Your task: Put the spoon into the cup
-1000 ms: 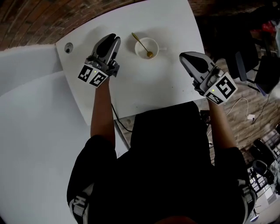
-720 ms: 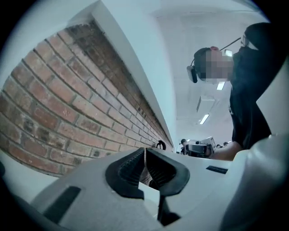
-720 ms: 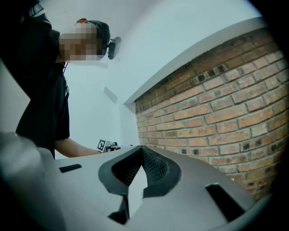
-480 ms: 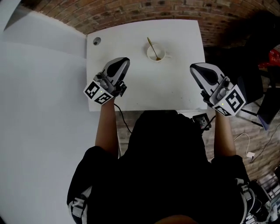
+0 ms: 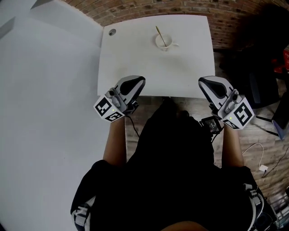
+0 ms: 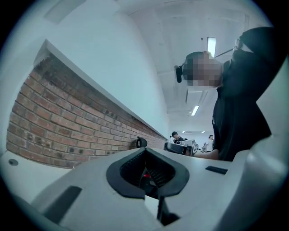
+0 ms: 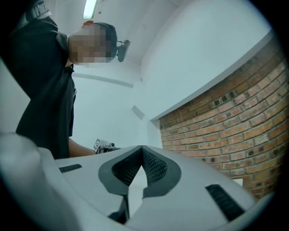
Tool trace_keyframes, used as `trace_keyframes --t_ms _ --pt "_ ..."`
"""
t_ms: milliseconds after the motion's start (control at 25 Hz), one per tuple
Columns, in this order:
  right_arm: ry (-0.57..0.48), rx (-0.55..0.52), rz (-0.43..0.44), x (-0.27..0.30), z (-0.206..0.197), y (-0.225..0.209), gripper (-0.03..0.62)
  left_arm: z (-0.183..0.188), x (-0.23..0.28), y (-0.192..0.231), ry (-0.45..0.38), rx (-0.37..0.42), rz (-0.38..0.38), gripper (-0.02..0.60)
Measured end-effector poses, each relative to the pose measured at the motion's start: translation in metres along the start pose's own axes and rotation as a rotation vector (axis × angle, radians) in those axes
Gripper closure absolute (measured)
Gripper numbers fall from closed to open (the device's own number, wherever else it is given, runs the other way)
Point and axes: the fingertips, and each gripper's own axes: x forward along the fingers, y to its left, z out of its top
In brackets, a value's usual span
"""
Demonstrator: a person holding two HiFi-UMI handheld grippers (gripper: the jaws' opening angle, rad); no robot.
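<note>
Apparently past the placing step already: gold spoon (image 5: 159, 33) inside the white cup (image 5: 165, 44), bowl end down, handle leaning out over the rim toward 11 o'clock. Cup upright near the far edge of the white table (image 5: 135, 63), at about 12 o'clock from the person, its small ear turned to 3 o'clock. No other thing touching the cup or just beside it. On the same table only a small round hole (image 5: 112, 32), far off at 9 o'clock from the cup.

Well apart from the cup, at the near edge of the table: left gripper (image 5: 139, 80) at about 7 o'clock from it, right gripper (image 5: 204, 81) at about 5 o'clock. Both with the two jaws pressed together and pinching nothing, as seen along each gripper's own view; only brick wall (image 5: 135, 9) and room behind the tips.

Judged as the end of the task, with nothing left to grasp. For the next move, little needed: only to keep both grippers away from the cup, so as not to knock the leaning handle and tip the spoon out.
</note>
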Motion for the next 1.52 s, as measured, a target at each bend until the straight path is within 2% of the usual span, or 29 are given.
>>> trace_keyframes --t_ms 200,360,480,600,760,880,1040,1120,1240,1400,1520 --pt "-0.026 0.017 -0.002 -0.001 -0.015 0.043 0.588 -0.025 -0.03 -0.049 0.051 -0.041 -0.05 0.565" --pt "-0.002 -0.017 0.077 0.019 -0.017 0.092 0.588 -0.038 -0.052 -0.073 0.103 -0.05 -0.096 0.565" --pt "0.027 -0.044 0.122 0.03 -0.018 0.128 0.588 -0.034 -0.068 -0.09 0.081 -0.049 -0.121 0.565" --pt "0.052 -0.053 0.111 0.047 -0.025 0.157 0.588 -0.028 -0.094 -0.1 0.046 -0.029 -0.114 0.565" --pt "0.068 -0.011 0.104 0.082 -0.043 0.211 0.588 -0.029 -0.153 -0.112 0.019 -0.039 -0.1 0.565" --pt "0.119 0.003 0.14 0.103 -0.06 0.259 0.588 -0.042 -0.2 -0.129 0.02 -0.078 -0.119 0.565" --pt "0.148 0.029 0.146 0.114 -0.075 0.3 0.588 -0.06 -0.237 -0.143 0.058 -0.119 -0.147 0.565" --pt "0.168 0.033 0.163 0.114 -0.075 0.314 0.588 -0.057 -0.243 -0.151 0.049 -0.128 -0.152 0.565" --pt "0.175 0.0 0.206 0.108 -0.057 0.318 0.588 -0.035 -0.235 -0.167 0.014 -0.082 -0.16 0.565" --pt "0.141 -0.044 0.235 0.1 -0.032 0.317 0.588 -0.015 -0.225 -0.179 -0.005 -0.01 -0.128 0.565" --pt "0.094 -0.082 0.228 0.081 -0.017 0.325 0.588 -0.009 -0.21 -0.195 -0.038 -0.002 -0.107 0.565"
